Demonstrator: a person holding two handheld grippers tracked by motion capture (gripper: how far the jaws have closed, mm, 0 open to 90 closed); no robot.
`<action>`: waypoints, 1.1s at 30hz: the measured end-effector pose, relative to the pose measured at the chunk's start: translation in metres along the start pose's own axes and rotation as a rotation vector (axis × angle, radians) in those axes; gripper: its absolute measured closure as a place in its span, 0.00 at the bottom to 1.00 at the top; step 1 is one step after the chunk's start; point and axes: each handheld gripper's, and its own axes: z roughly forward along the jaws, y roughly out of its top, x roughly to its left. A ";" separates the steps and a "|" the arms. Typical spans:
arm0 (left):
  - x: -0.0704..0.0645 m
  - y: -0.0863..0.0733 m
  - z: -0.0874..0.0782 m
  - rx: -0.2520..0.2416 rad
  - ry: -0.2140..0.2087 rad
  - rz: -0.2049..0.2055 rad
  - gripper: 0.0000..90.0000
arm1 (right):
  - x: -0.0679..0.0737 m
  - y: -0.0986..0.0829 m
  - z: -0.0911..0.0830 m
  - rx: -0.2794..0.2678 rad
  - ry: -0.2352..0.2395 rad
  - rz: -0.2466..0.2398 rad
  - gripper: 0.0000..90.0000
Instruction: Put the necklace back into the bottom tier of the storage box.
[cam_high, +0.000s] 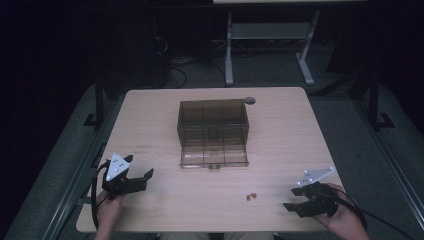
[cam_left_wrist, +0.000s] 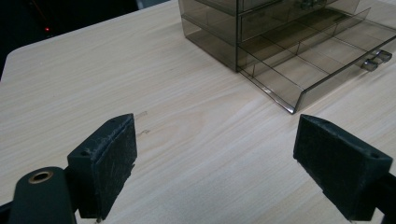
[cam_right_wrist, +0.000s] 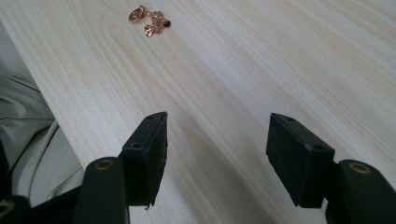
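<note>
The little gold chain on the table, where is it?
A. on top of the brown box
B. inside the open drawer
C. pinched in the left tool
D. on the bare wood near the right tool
D. The little gold chain lies on the bare table, a short way ahead of the open right tool; the drawer of the brown box looks empty, and the left tool holds nothing.

Pale wooden table, smoky drawer box, gold jewellery
</note>
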 end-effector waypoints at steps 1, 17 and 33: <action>0.000 0.000 0.001 0.008 -0.004 0.005 0.14 | 0.000 0.000 0.001 -0.002 -0.004 -0.011 0.43; -0.002 0.000 0.001 0.002 -0.011 0.011 0.14 | 0.011 0.011 0.008 0.018 0.006 -0.046 0.41; -0.001 0.000 0.001 0.000 -0.011 0.011 0.14 | 0.017 0.017 0.010 0.009 0.020 -0.063 0.41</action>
